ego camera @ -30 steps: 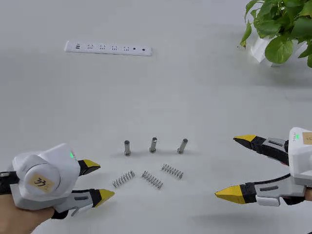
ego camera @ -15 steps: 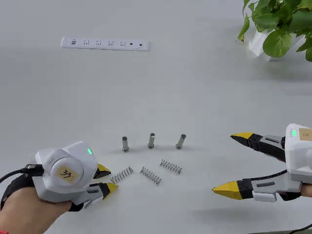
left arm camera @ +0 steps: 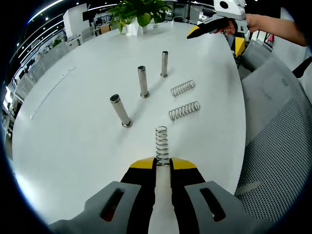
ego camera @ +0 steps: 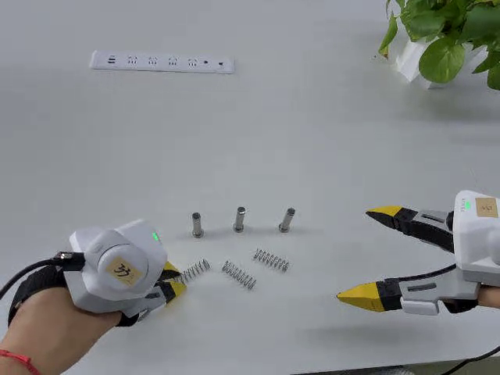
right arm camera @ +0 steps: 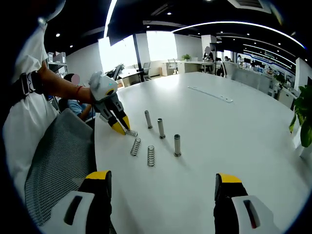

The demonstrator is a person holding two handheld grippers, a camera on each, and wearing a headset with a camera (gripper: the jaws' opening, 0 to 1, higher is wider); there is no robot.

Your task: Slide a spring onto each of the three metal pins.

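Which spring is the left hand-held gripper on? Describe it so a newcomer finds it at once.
On the white table, three pins stand in a row with three springs lying before them. It is the left spring, nearest the left pin; alone among them, its end sits between the tips of the left hand-held gripper.

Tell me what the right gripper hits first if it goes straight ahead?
Probably the nearest spring, lying ahead of the right gripper; a metal pin stands just beside that line. Its height over the table is unclear.
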